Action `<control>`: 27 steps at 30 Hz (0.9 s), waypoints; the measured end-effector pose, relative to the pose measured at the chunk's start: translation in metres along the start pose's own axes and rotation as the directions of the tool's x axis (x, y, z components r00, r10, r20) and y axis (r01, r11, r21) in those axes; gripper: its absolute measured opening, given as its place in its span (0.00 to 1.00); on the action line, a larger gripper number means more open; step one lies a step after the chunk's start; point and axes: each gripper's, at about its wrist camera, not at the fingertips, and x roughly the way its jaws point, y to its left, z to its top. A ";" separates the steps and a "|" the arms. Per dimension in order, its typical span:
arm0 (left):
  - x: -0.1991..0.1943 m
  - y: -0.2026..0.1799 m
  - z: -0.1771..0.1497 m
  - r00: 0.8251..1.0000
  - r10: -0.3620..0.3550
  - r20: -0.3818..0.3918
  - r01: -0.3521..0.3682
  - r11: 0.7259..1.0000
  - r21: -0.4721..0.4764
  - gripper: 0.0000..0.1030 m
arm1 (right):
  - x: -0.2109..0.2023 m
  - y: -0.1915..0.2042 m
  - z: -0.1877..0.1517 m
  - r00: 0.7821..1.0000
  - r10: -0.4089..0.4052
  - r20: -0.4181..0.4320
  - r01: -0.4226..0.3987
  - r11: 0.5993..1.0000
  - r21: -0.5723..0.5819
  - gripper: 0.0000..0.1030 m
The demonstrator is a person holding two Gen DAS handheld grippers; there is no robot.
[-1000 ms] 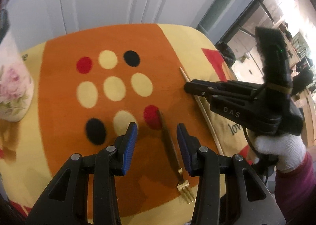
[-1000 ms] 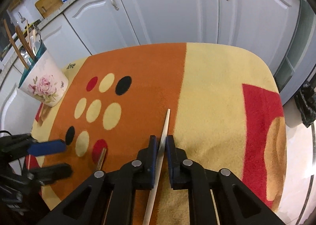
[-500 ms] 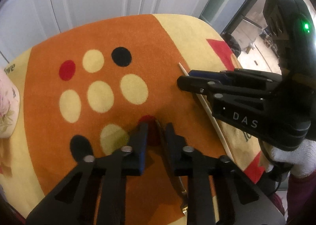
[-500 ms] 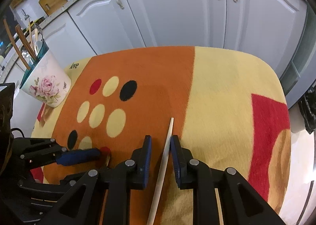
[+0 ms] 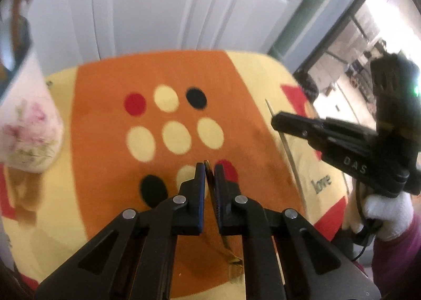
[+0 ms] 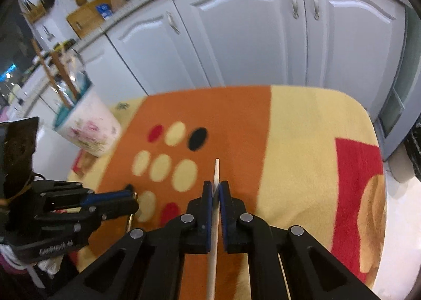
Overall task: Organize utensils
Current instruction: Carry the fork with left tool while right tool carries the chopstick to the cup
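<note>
White kitchen cabinets behind; orange-and-yellow spotted cloth on table. Left gripper clamped on gold fork, tines toward camera. Right gripper clamped on pale chopstick. Floral utensil holder far left.

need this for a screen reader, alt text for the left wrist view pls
The left gripper is shut on the dark handle of a gold fork above an orange, yellow and red spotted cloth. To its right, the right gripper grips a chopstick; a blurred floral pot stands at left.
</note>
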 end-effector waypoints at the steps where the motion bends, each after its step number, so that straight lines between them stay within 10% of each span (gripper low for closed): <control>1: -0.006 0.001 0.001 1.000 -0.002 0.013 0.002 1.000 -0.002 0.05 | -0.006 0.003 0.002 1.000 0.015 0.016 -0.015 1.000 -0.001 0.05; 27: -0.141 0.041 0.007 0.962 0.023 0.271 -0.006 0.998 -0.063 0.03 | -0.100 0.102 0.041 0.965 0.155 0.213 -0.110 0.972 -0.208 0.05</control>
